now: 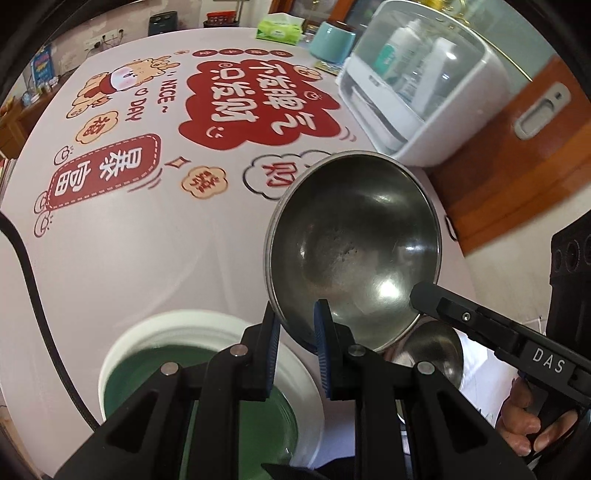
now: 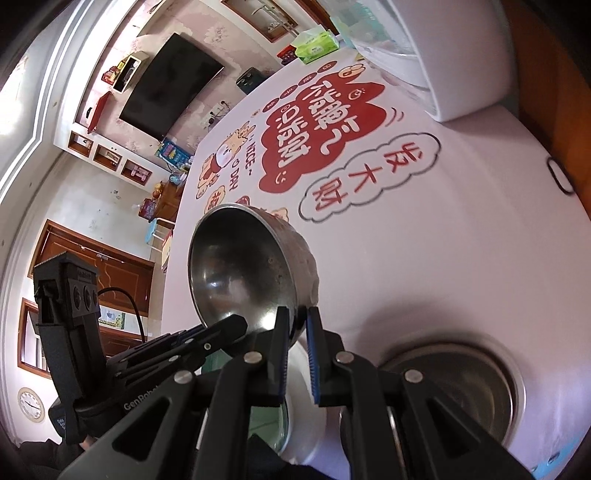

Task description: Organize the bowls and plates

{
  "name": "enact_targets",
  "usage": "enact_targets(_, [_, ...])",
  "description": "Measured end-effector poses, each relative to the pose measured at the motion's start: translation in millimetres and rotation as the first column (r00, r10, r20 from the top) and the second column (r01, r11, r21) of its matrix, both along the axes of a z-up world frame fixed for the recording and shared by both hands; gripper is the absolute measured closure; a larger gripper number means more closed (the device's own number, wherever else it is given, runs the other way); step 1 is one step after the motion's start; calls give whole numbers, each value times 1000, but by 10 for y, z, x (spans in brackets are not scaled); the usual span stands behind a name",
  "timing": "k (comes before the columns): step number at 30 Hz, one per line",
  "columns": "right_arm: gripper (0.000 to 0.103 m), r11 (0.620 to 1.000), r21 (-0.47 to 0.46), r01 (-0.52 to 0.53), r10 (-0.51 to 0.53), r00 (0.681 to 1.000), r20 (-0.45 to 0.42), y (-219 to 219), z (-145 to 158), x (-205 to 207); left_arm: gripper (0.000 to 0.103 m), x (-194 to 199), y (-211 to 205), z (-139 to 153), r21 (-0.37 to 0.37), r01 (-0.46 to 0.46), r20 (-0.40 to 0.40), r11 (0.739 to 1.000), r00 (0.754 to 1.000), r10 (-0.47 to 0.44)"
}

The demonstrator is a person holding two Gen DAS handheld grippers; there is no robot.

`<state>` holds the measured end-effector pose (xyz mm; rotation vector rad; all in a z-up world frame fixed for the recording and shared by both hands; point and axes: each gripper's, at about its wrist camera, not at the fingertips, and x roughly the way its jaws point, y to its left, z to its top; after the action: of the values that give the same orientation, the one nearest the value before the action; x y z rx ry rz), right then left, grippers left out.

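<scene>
A steel bowl is lifted clear of the desk and tipped so its hollow faces the left wrist camera. Both grippers have it by the rim. The left gripper is nearly closed on the near edge of the bowl, one blue-padded finger inside the rim and one outside. The right gripper pinches the rim the same way at another spot; in the left wrist view its black finger reaches in from the right and rests against the bowl's lower right edge.

Below the bowl, on its left side, a white plate with a green centre lies flat on the desk. Below the bowl on its right side, a second steel bowl sits upright on the desk, well apart from the plate's centre but close beside its rim.

Beyond the held bowl, the desk cover shows red Chinese lettering. Farther back and to the right of the bowl stands a white storage box with a clear lid, and behind that a green tissue pack and a teal cup.
</scene>
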<state>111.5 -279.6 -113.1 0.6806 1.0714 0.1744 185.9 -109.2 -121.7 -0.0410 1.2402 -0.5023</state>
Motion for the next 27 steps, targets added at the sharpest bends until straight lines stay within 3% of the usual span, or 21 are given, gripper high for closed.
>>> enact_targets(16, [93,994,7,106,-106,994,-15,-204,41,-783,85,-573,-226,-34,-42,134,-42,990,990,-136])
enact_targets(27, [93,967,51,248,-244,967,-70,-476,-135,-1276,85,-802,-667,-156,-4,306,-97,952,947,-305])
